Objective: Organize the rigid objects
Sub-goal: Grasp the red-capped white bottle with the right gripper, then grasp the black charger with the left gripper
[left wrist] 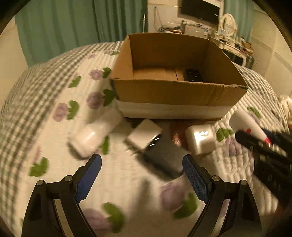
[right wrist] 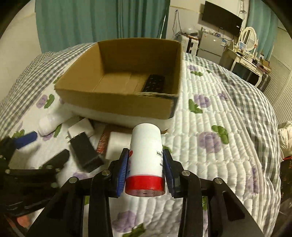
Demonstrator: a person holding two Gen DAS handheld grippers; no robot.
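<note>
An open cardboard box sits on the quilted bed with a black remote inside. My right gripper is shut on a white bottle with a red cap, held above the quilt in front of the box; the bottle also shows at the right of the left wrist view. My left gripper is open and empty above a dark flat box. Around it lie a white bottle, a white charger and a white block.
The bed has a floral quilt with checked edges. Green curtains, a wall TV, a small fridge and a dressing table with a mirror stand behind. The left gripper shows blurred at the left of the right wrist view.
</note>
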